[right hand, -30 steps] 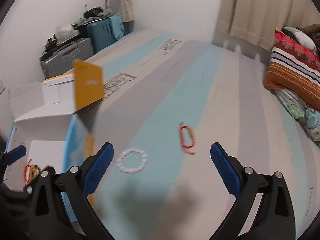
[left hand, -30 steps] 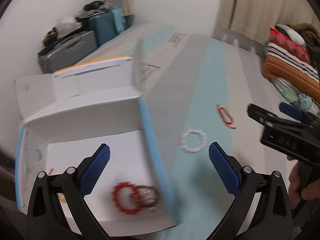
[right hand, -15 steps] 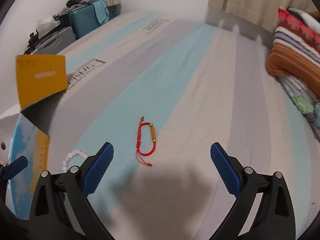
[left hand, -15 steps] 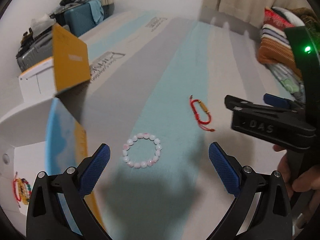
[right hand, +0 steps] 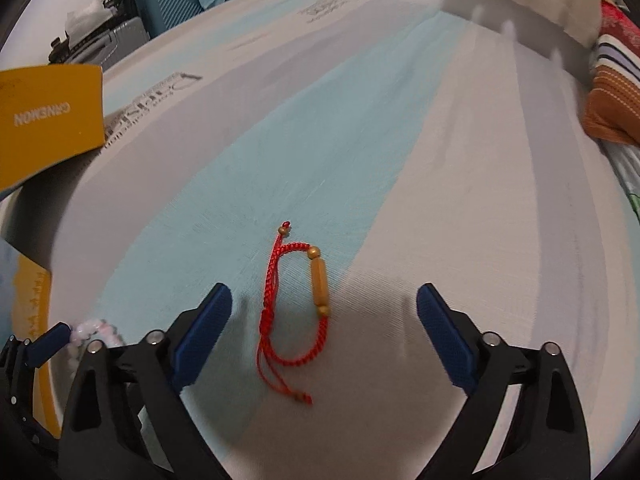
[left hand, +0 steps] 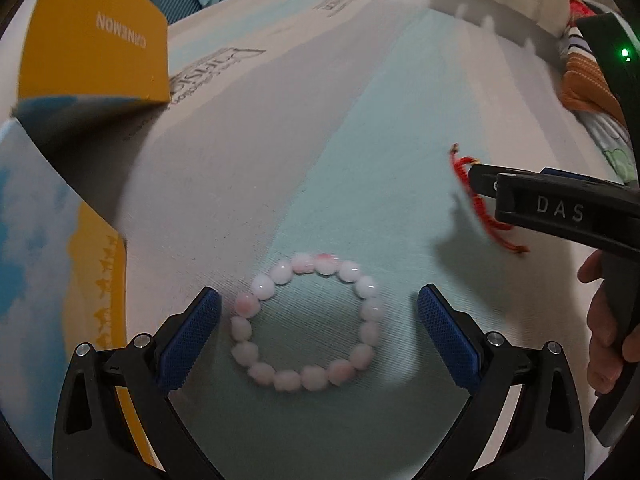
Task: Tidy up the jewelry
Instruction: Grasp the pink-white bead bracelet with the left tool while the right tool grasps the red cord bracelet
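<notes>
Left gripper: we hold its jaws spread wide around the pale pink bead bracelet, pads not touching it.
Right gripper: jaws closing, still apart; the red cord bracelet lies between the pads, untouched.
Bead bracelet: flat on the striped bed cover, just right of the yellow-and-blue box.
Red cord bracelet: on the cover, well right of the beads.

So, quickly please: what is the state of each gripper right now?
Left gripper: open, holding nothing; the pink bead bracelet lies between its fingers.
Right gripper: closing, not gripping yet; the red cord bracelet lies between its fingers.
</notes>
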Demonstrator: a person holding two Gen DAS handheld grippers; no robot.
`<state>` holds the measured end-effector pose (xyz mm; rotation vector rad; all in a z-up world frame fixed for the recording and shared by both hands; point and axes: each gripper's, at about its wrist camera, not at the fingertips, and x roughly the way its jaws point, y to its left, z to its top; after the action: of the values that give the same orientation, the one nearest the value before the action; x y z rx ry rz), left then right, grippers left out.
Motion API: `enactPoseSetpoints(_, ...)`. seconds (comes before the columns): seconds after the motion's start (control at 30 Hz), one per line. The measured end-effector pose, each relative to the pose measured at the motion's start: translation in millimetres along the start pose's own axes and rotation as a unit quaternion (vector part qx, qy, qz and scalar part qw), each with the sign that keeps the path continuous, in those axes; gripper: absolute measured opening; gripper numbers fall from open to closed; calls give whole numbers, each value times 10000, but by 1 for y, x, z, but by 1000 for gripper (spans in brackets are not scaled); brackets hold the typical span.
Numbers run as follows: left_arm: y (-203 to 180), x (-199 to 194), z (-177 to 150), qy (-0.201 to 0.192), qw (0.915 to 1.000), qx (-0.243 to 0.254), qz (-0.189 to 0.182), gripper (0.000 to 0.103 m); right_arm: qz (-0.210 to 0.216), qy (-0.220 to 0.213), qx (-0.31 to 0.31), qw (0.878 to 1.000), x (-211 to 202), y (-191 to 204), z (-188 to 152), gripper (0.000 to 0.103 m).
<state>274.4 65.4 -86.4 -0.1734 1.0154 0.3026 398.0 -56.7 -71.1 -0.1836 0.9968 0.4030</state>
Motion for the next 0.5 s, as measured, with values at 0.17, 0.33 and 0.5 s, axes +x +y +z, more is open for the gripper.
enactPoseSetpoints(0.17, 1, 7, -5, -167, 9998, 93, 35, 97, 18, 190, -88, 9998, 20, 6, -1, 68)
enactPoseSetpoints(0.33, 2, 6, -10, -286, 9995, 135, 85, 89, 22, 47, -101, 9999, 21, 9, -2, 41)
enactPoseSetpoints(0.5, 1, 2, -11, -281, 9993, 206, 132, 69, 61, 1, -101, 9999, 18, 10, -5, 24)
